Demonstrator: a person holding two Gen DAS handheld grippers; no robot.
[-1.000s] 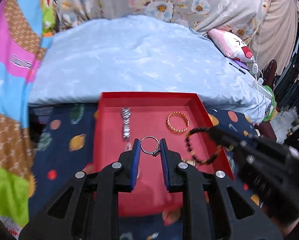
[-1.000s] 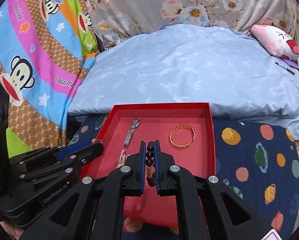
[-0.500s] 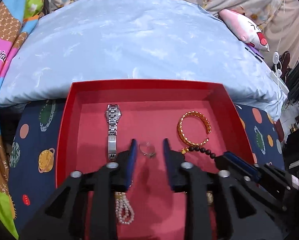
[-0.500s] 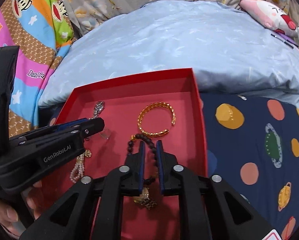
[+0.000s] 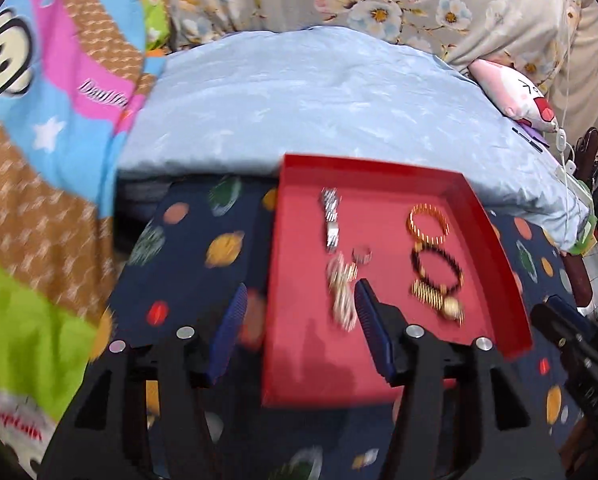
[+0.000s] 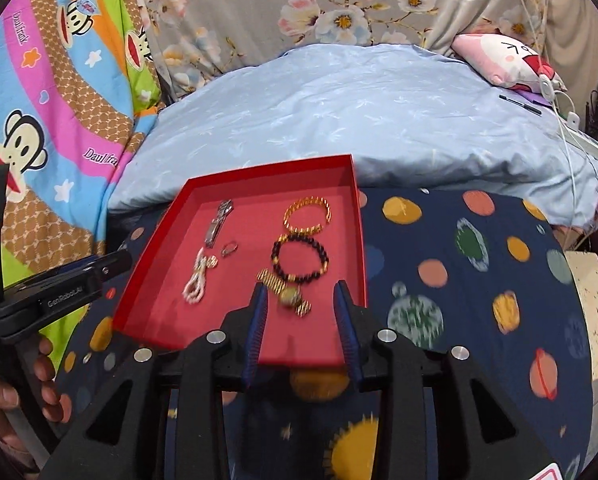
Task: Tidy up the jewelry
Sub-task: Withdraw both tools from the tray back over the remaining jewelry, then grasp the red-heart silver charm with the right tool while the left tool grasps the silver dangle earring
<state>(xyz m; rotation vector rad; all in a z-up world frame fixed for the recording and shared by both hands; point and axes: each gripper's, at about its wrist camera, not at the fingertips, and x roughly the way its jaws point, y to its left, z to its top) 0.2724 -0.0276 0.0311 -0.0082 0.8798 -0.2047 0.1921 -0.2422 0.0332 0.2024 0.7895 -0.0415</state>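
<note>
Planet-print navy cloth (image 6: 459, 272) covers the surface beneath my two grippers. My right gripper (image 6: 301, 320) and left gripper (image 5: 299, 328) are both opening, nothing between their jaws; the left one reads "GenRobot.AI". Beyond them, a red tray (image 6: 355, 240) holds a dark bead bracelet (image 6: 301, 258), gold bangle (image 6: 307, 216), ring (image 6: 229, 248), silver watch (image 6: 219, 222) and pearls (image 6: 197, 280). Farther back lie a pale blue duvet (image 6: 359, 112) and a monkey blanket (image 6: 59, 100) lettered "Daul fra".

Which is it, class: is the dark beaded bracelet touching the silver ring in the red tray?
Apart. The right wrist view shows bare red tray floor between the silver ring and dark beaded bracelet.
</note>
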